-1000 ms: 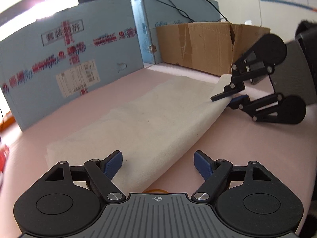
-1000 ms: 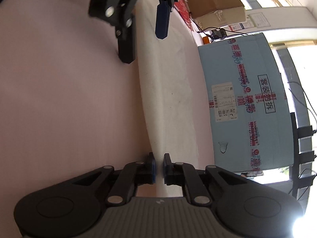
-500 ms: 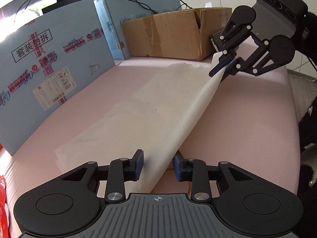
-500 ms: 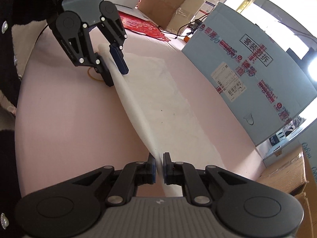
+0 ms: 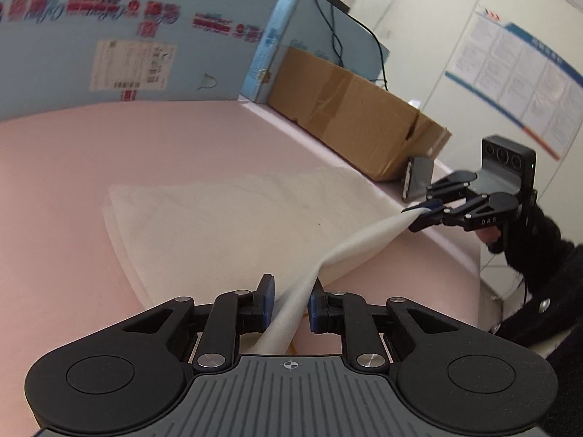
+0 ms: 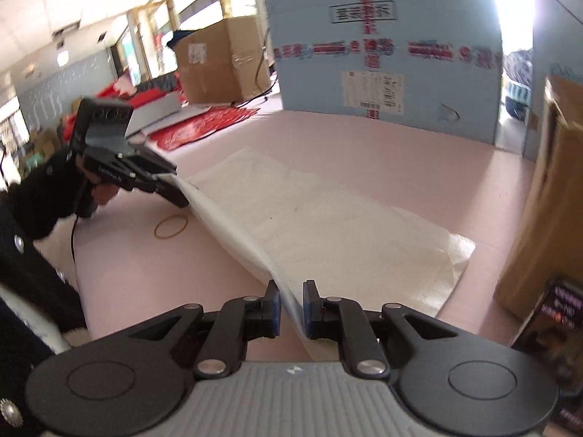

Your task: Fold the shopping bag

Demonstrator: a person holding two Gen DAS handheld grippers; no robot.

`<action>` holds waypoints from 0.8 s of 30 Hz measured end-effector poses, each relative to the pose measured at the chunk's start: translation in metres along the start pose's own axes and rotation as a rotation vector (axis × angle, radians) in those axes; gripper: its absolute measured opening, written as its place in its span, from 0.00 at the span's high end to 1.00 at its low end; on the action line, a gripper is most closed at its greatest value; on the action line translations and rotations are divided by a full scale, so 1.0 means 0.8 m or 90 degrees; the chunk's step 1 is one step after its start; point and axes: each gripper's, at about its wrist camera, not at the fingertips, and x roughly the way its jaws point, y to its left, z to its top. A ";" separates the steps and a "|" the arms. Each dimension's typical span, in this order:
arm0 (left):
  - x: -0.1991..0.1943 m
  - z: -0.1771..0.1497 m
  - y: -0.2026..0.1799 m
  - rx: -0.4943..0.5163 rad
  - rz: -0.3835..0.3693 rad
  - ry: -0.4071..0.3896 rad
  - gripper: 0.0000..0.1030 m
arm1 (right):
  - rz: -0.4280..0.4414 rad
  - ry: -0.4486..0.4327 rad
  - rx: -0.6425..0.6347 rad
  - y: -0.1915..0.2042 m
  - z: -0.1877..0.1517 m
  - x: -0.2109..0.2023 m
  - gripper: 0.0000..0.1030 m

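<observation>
I am seeing a rubber band (image 6: 171, 226) lying on the pink table (image 6: 364, 153) near the left gripper (image 5: 289, 304), and a brown cardboard box (image 5: 349, 116) standing beyond at the far right, beside the blue board (image 5: 109, 36). Both the left gripper and the right gripper (image 6: 289, 304) are pinching the near edge of the white shopping bag (image 5: 226, 225), lifting it while the rest is lying flat.

Blue board (image 6: 382, 54) lettering blurred, unreadable
</observation>
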 end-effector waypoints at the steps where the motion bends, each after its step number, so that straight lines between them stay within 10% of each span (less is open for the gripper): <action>1: 0.000 -0.002 0.005 -0.023 -0.004 -0.006 0.83 | -0.001 -0.004 0.024 -0.007 -0.002 -0.001 0.83; 9: -0.001 -0.004 -0.010 -0.016 0.070 -0.027 0.81 | -0.122 -0.024 0.215 -0.030 -0.014 0.005 0.78; 17: 0.009 -0.011 -0.063 0.125 0.258 -0.042 0.66 | -0.367 -0.011 0.076 0.037 -0.020 0.039 0.58; 21: 0.011 -0.014 -0.074 0.152 0.357 -0.053 0.32 | -0.457 -0.030 0.007 0.063 -0.026 0.045 0.52; 24: 0.012 -0.014 -0.074 0.157 0.383 -0.050 0.28 | -0.519 -0.052 -0.050 0.086 -0.027 0.047 0.48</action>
